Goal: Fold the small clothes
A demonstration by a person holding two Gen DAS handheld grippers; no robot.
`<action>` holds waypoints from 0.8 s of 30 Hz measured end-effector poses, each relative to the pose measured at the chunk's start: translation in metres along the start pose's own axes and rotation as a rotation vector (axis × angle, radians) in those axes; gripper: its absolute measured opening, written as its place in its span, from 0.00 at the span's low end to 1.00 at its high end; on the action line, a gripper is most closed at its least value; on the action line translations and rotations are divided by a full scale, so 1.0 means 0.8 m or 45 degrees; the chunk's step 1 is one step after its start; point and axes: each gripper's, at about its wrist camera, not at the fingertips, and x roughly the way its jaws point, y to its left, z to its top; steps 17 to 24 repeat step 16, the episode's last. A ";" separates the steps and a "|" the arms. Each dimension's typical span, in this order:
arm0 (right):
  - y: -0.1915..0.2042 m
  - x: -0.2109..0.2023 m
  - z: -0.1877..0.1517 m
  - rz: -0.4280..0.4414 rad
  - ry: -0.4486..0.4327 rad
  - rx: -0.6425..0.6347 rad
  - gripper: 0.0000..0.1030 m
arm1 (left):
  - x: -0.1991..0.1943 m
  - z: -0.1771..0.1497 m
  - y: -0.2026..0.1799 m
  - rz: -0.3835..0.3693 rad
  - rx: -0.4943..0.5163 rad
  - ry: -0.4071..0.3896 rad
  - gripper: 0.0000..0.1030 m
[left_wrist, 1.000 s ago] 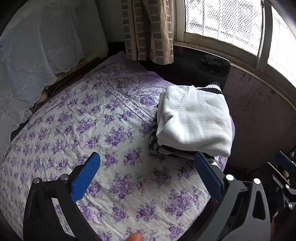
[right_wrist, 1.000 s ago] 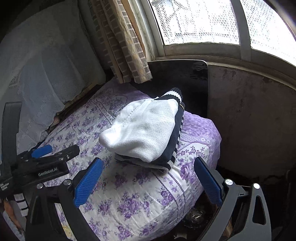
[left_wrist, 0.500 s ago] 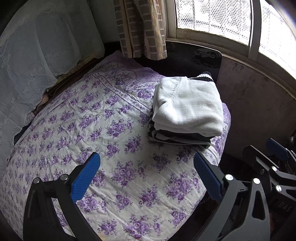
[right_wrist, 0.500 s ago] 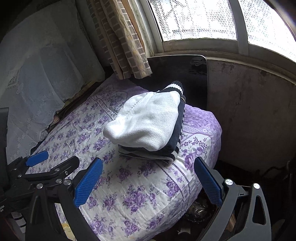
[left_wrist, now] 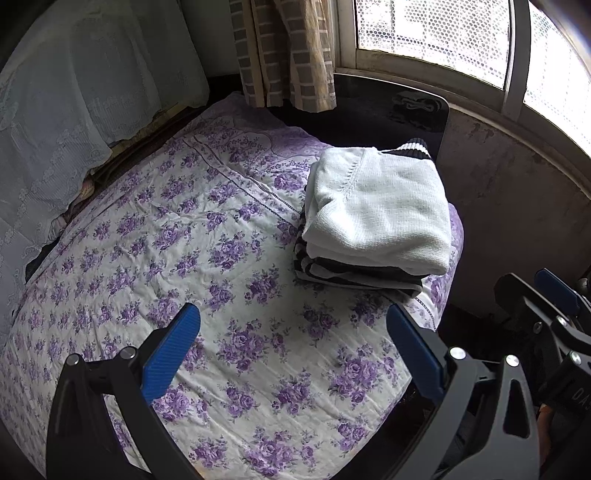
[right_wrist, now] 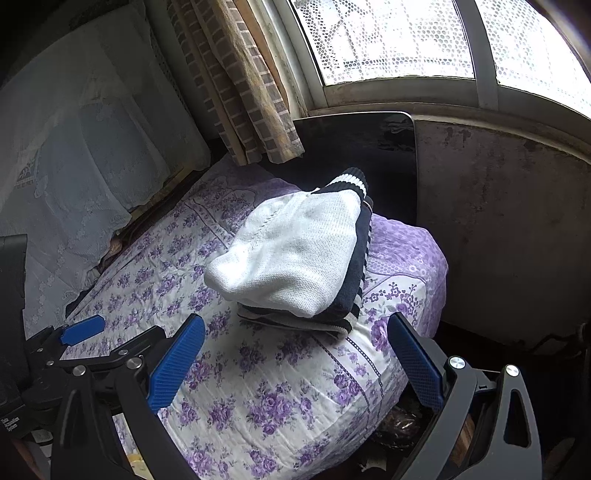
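Observation:
A folded white knit garment (left_wrist: 380, 210) lies on top of a stack of folded dark striped clothes (left_wrist: 354, 275) at the far right corner of a bed with a purple flowered cover (left_wrist: 184, 236). The stack also shows in the right wrist view, white piece (right_wrist: 291, 258) above dark pieces (right_wrist: 354, 280). My left gripper (left_wrist: 291, 350) is open and empty, held above the bed short of the stack. My right gripper (right_wrist: 295, 358) is open and empty, near the bed's right edge. The left gripper (right_wrist: 77, 328) shows at the right wrist view's lower left.
A dark board (left_wrist: 388, 110) stands behind the stack under a window (left_wrist: 424, 33). A checked curtain (left_wrist: 284, 51) hangs at the back. A white lace cloth (left_wrist: 74, 99) covers the left side. A stained wall (right_wrist: 498, 221) is to the right.
Both grippers have pulled back and up from the stack, so more of the bed shows. The stack has not moved. Both stay open.

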 end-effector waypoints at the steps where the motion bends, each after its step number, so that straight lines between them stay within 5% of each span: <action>1: -0.001 -0.001 0.000 0.000 0.000 0.003 0.96 | 0.000 0.000 0.000 0.001 -0.001 -0.001 0.95; 24: -0.007 0.004 -0.002 -0.005 0.009 0.033 0.96 | 0.002 -0.003 0.000 -0.009 -0.015 0.001 0.95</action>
